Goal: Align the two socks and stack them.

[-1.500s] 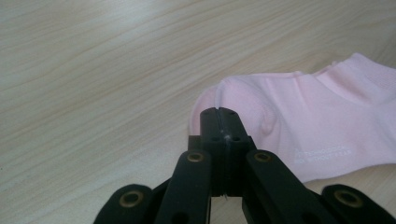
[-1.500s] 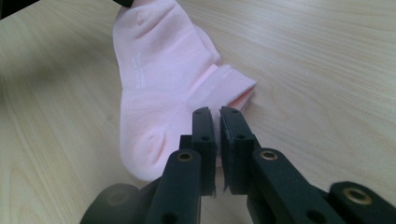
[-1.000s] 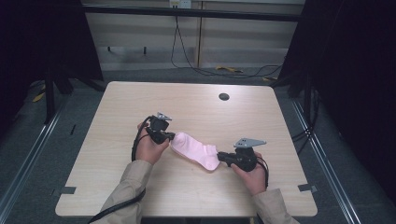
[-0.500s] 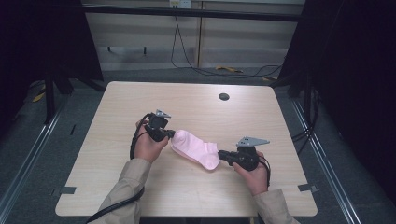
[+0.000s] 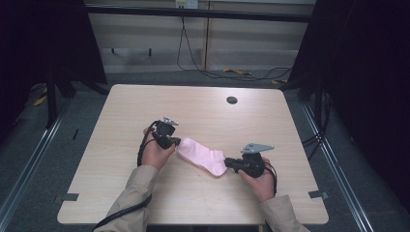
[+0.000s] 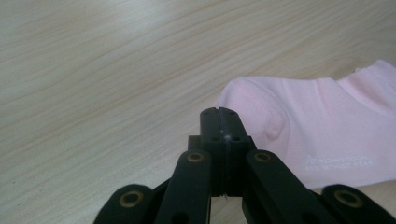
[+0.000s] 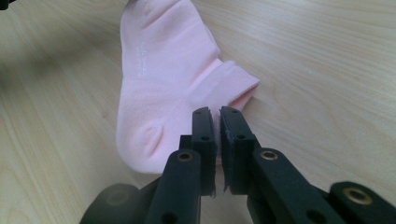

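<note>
A pale pink sock (image 5: 203,155) lies flat on the wooden table (image 5: 203,108), between the two hands. My left gripper (image 5: 178,141) is at its toe end. In the left gripper view the jaws (image 6: 219,112) are pressed fully together, their tip over the toe's edge, and the sock (image 6: 317,121) spreads out to the right. My right gripper (image 5: 228,163) is at the cuff and heel end. In the right gripper view its jaws (image 7: 218,112) stand a narrow slit apart with pink fabric in it, over the sock (image 7: 159,84) just below the cuff opening.
A round black grommet (image 5: 232,100) sits in the tabletop near the far edge. Bare wood lies all around the sock. Dark frames and floor rails flank the table on both sides, and cables run along the floor behind it.
</note>
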Motion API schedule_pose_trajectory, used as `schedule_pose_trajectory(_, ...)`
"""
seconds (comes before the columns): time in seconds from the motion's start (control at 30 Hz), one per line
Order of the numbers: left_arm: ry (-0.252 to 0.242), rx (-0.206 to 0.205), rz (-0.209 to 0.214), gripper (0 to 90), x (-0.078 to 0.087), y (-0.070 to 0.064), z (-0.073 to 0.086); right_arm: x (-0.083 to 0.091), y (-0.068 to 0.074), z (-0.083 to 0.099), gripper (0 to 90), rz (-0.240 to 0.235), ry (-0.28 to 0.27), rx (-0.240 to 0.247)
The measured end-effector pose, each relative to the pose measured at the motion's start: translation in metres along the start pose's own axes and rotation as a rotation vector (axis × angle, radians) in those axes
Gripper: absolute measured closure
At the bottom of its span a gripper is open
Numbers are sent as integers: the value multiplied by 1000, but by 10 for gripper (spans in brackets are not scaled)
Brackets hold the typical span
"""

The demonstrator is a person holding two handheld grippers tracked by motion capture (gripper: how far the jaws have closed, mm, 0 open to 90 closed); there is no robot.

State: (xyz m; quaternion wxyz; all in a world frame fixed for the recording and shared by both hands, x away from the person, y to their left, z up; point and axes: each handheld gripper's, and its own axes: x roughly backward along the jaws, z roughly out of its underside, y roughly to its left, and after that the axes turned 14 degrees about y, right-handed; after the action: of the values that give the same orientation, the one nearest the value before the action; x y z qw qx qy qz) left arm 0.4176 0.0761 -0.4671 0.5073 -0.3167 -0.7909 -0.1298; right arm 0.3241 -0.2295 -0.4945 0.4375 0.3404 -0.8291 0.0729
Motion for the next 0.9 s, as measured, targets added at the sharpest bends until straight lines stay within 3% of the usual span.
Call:
schedule_pose_trajectory(0.27,-2,-7,-9,900,-2,1,0,-3,-1,0,833,19,10,10)
schedule_pose_trajectory(0.37,-2,-4,-8,900,-2,1,1,-2,-1,1,771,53,2,18)
schedule_pose_trajectory(0.5,-8,-4,-5,900,-2,2,2,1,0,1,758,70,-14,17)
schedule_pose_trajectory(0.63,-4,-3,-6,900,-3,2,3,4,5,0,773,64,-25,45)
schedule_pose_trajectory(0.7,-2,0,0,900,-5,2,3,0,12,-2,781,60,-11,89)
schedule_pose_trajectory(0.9,0,1,0,900,-6,1,4,-7,16,-2,754,58,4,116)
